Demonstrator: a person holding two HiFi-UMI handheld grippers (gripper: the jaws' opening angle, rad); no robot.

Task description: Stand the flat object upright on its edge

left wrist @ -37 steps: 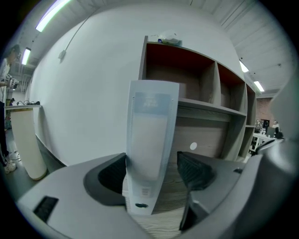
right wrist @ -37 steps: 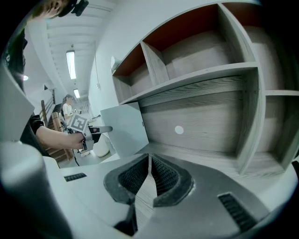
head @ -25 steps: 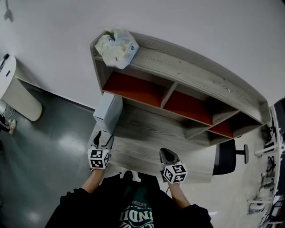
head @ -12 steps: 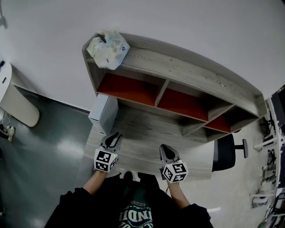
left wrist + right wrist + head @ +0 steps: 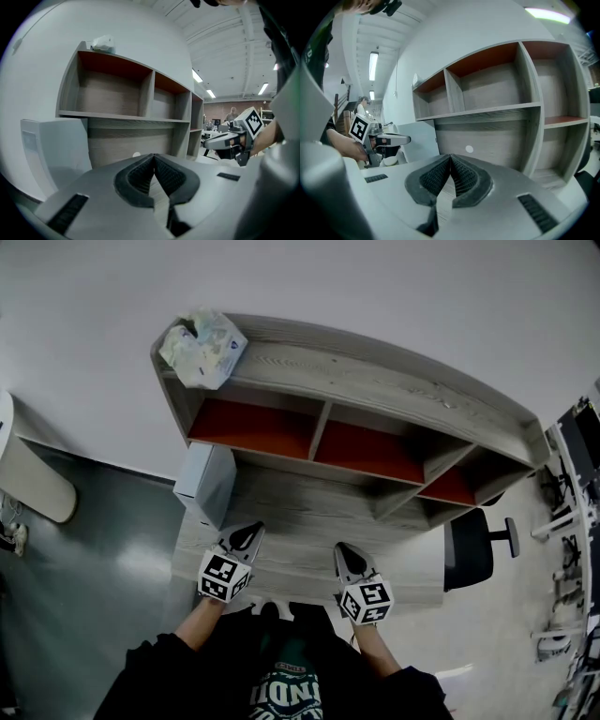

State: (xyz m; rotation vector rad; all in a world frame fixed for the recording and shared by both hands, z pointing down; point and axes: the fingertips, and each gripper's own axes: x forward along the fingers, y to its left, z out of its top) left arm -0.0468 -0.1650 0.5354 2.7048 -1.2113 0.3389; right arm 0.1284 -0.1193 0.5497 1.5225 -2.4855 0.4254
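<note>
Evidently the job looked all but done. Nearest the person, the left gripper [image 5: 249,531] hung just above the front of the desk [image 5: 309,512]. Its jaws had just been closing and now met tip to tip with nothing between them, only wood grain showing through the gap behind the pads. Beside it on its right, apart from it, the right gripper [image 5: 345,551] was likewise pressed together and empty. Both pointed slightly down toward the shelf, which read as an idle pose for tools that had nothing left to carry.

Ahead and to the left of the left gripper, clear of its tips, the box [image 5: 208,486] stood upright on a narrow edge at the desk's left end. It was close beside the side wall of the shelf [image 5: 375,390]; whether the two touched could not be told. That spot probably suited a thin thing, since the wall would stop a topple that way.

Beyond both grippers, the shelf's compartments held nothing. On its top, far ahead and left, lay a crumpled bag [image 5: 202,343]. Off to the right gripper's right stood a chair [image 5: 469,559].
</note>
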